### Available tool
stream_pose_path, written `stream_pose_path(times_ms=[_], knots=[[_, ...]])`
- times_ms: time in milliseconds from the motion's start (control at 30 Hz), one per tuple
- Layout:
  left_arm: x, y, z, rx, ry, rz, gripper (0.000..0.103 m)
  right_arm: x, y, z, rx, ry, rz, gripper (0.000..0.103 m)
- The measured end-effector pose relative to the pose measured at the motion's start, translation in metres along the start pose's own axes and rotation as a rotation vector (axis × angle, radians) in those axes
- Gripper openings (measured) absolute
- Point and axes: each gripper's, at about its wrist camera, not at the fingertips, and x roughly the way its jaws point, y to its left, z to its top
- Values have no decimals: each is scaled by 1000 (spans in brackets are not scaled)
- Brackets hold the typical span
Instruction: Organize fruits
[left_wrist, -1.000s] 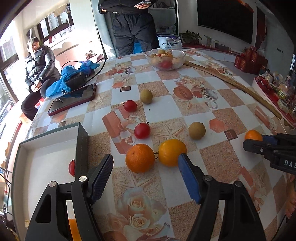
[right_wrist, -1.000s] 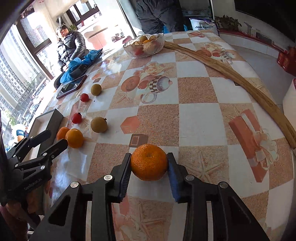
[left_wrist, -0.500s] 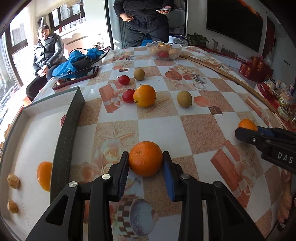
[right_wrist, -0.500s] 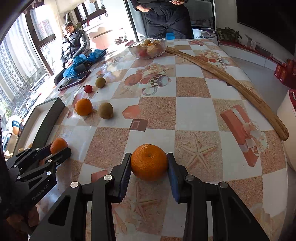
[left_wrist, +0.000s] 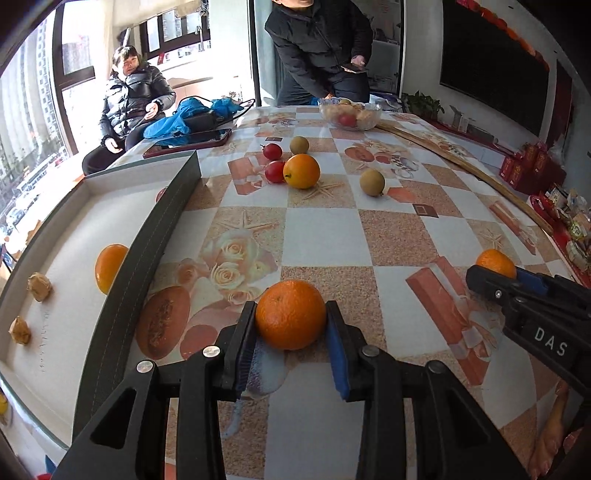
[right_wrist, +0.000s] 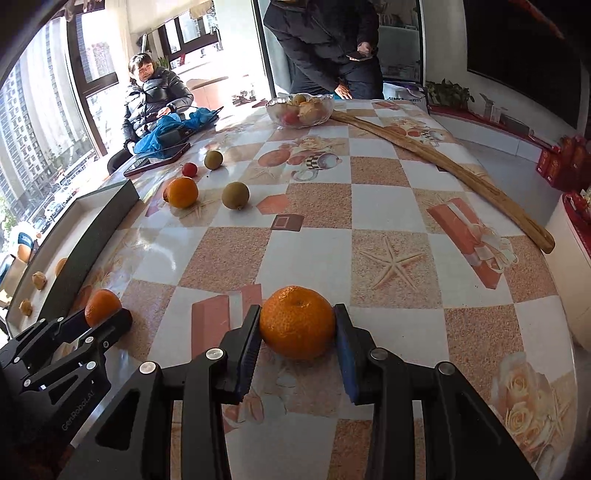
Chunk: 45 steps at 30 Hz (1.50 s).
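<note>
Patterned tablecloth (left_wrist: 399, 236) is seen from higher than a moment ago. Nearest, one orange (left_wrist: 290, 314) is clamped by the left gripper (left_wrist: 290, 332) beside the tray (left_wrist: 155, 236); another orange (right_wrist: 297, 322) is clamped by the right gripper (right_wrist: 297, 332). Farther off, loose fruit (left_wrist: 301, 171) lies mid-table.

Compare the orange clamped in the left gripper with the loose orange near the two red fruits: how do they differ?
The dimpled deep-orange fruit is pinched between the left gripper's blue pads; the smooth yellow-orange fruit lies free on the patterned tablecloth. The held one has nothing beside it; the loose one touches a small red fruit. The held one is redder, the loose one yellower. Both are round citrus outside the white tray.
</note>
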Motion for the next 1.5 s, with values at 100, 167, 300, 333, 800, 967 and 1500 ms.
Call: stream_pose_path(times_ms=[100, 167, 300, 333, 800, 967, 1500], knots=[[-1, -1, -3, 1, -14, 5, 39, 1, 1, 0, -2, 0, -2, 39], [-1, 0, -3, -4, -14, 2, 39, 1, 1, 0, 4, -2, 4, 39], [-1, 0, -3, -4, -19, 4, 39, 1, 1, 0, 8, -4, 8, 39], [-1, -1, -4, -4, -21, 4, 39, 1, 0, -1, 11, -4, 10, 39], [-2, -1, -5, -5, -22, 4, 39, 0, 0, -1, 9, -5, 7, 39], [-2, -1, -5, -5, -22, 4, 39, 0, 0, -1, 10, -5, 8, 39], [-2, -1, -5, -6, -23, 5, 39, 0, 0, -1, 9, -5, 8, 39]])
